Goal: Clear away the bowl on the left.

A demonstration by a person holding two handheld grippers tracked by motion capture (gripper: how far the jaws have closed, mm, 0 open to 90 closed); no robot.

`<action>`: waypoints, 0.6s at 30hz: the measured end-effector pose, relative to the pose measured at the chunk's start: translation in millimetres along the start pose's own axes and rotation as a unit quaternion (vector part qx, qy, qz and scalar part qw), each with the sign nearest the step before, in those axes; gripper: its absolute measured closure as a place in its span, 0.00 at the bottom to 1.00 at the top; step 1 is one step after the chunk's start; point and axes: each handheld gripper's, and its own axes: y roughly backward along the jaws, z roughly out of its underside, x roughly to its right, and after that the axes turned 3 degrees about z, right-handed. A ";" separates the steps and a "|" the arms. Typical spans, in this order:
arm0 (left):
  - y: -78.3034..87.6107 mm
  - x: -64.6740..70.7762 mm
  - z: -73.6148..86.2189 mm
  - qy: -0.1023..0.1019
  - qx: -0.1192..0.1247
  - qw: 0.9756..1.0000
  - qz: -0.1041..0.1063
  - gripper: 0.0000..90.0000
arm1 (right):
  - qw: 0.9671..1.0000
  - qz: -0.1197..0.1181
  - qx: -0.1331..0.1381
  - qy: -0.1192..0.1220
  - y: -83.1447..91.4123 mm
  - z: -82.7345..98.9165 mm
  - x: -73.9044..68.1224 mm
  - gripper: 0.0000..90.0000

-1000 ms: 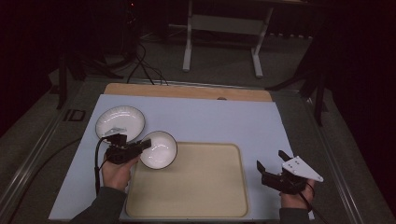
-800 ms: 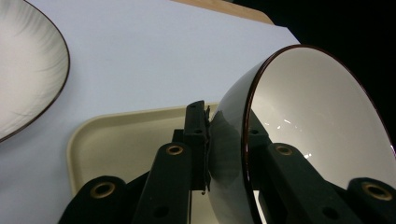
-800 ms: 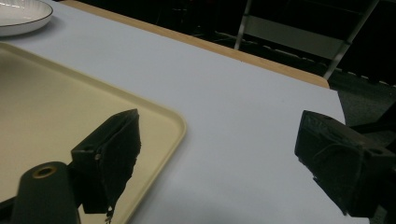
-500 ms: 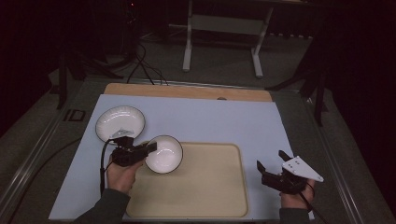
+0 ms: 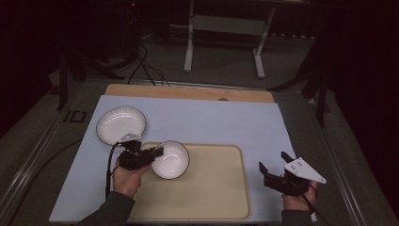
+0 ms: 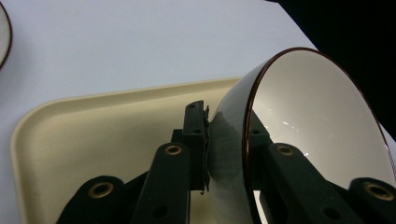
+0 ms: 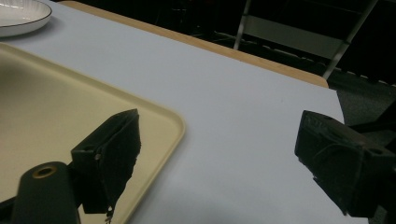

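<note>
Empty bowl (image 5: 170, 159) over tray (image 5: 221, 188)

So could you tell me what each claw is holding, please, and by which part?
The left claw grips the bowl by its rim, one jaw inside, one outside. The right claw is open and holds nothing.

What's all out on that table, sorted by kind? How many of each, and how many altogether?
Bowl: 1, held in the left gripper
Plate: 1
Tray: 1
Grippers: 2, counting the right gripper
Total: 5
</note>
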 end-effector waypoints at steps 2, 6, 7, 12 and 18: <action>-1.3 0.6 0.7 0.000 -0.003 1.000 0.000 0.87 | 1.000 -0.001 -0.001 0.000 -0.1 0.0 -0.2 0.15; -4.2 2.4 2.7 -0.003 -0.010 1.000 0.000 0.87 | 1.000 -0.001 -0.001 0.000 -0.2 0.1 -0.6 0.15; -4.7 2.7 3.0 -0.004 -0.011 1.000 0.001 0.87 | 1.000 -0.001 -0.001 0.000 -0.2 0.1 -0.5 0.15; -8.4 5.4 5.0 -0.005 -0.017 1.000 0.005 0.87 | 1.000 -0.001 -0.001 0.000 -0.2 0.0 -0.7 0.15; -12.1 7.5 6.6 -0.006 -0.024 1.000 0.007 0.86 | 1.000 -0.002 -0.001 0.000 -0.2 0.0 -0.5 0.15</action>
